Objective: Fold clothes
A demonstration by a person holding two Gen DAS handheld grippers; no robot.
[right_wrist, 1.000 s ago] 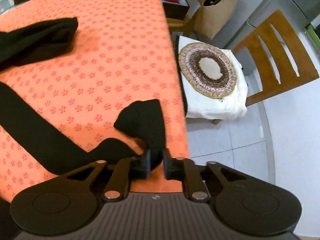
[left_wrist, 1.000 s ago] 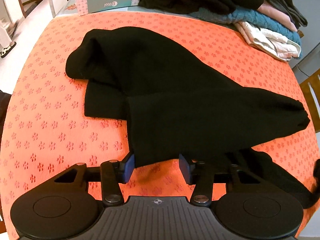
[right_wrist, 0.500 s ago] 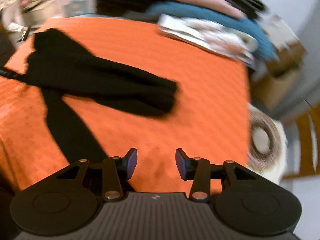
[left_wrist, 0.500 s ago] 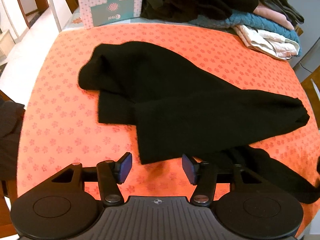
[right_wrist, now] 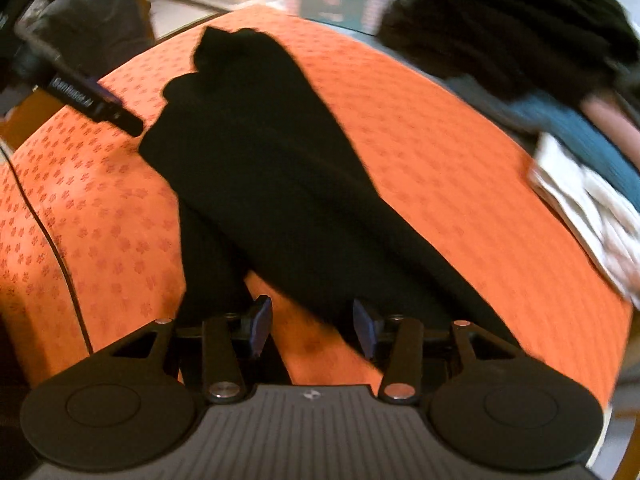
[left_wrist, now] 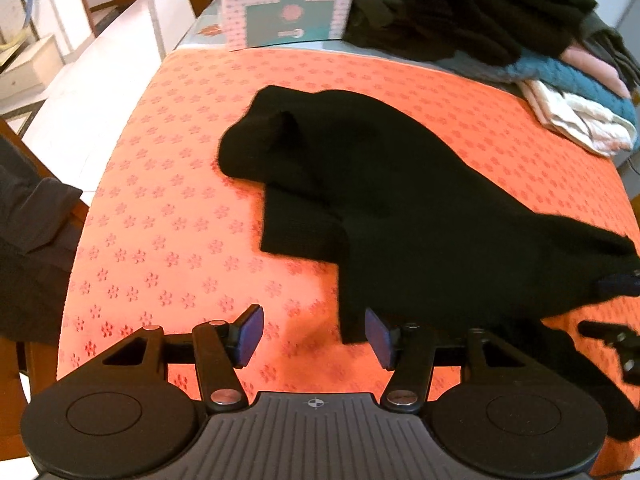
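Garment (left_wrist: 400,200) lies half-folded across the middle of the table (left_wrist: 168,240), one black end bunched toward the far left corner, the other trailing to the right edge. A second ago the right hand-held gripper (right_wrist: 312,326) pinched a sleeve tip at the near right edge; its jaws have just been opening, the cloth is dropped, and it now faces the garment's near end with nothing between its pads. The left hand-held gripper (left_wrist: 314,334) stands apart too, also just widened, with the garment's near corner just beside its right pad, not clamped. Both being free suggests one fold is finished and a fresh grasp comes next. Folded clothes (left_wrist: 560,80) sit stacked along the far edge.
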